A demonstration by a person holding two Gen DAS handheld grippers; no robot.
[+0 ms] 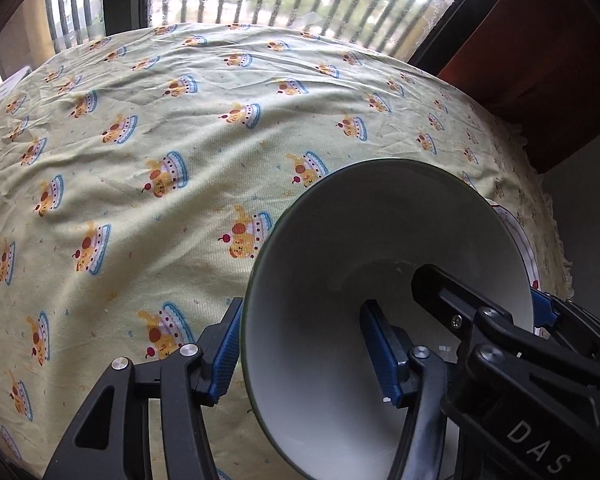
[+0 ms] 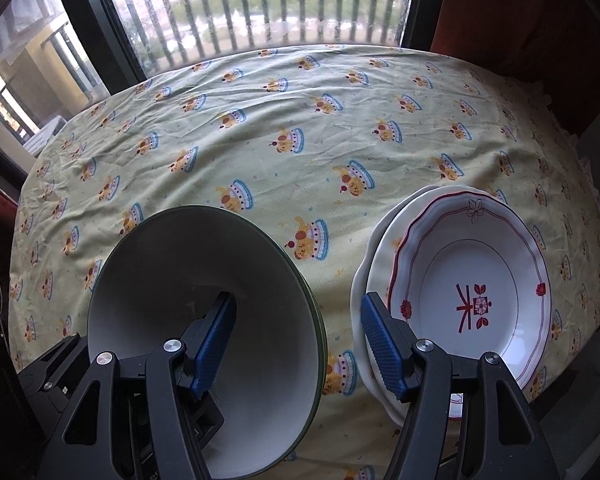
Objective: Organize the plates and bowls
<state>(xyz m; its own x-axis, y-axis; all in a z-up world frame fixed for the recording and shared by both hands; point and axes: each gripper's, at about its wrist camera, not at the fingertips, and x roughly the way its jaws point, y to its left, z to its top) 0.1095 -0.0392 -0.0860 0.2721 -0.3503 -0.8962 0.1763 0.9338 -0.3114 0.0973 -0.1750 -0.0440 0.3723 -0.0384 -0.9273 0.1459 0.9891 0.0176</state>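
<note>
A white bowl with a dark green rim [image 1: 380, 264] stands close in front of both cameras; it also shows in the right wrist view [image 2: 172, 280]. My left gripper [image 1: 304, 348] straddles the bowl's left wall, jaws wide apart, one blue pad outside and one inside, not pressing. My right gripper [image 2: 296, 348] straddles the bowl's right wall, jaws also wide apart. A stack of white plates, the top one with red trim [image 2: 472, 280], lies on the table to the right of the bowl; its edge peeks out behind the bowl in the left wrist view [image 1: 516, 232].
The table is covered with a pale yellow-green cloth printed with cartoon cakes [image 1: 160, 140], also in the right wrist view [image 2: 280, 120]. A barred window [image 2: 240, 12] runs along the far edge. A reddish-brown chair back [image 1: 540, 52] stands at the far right.
</note>
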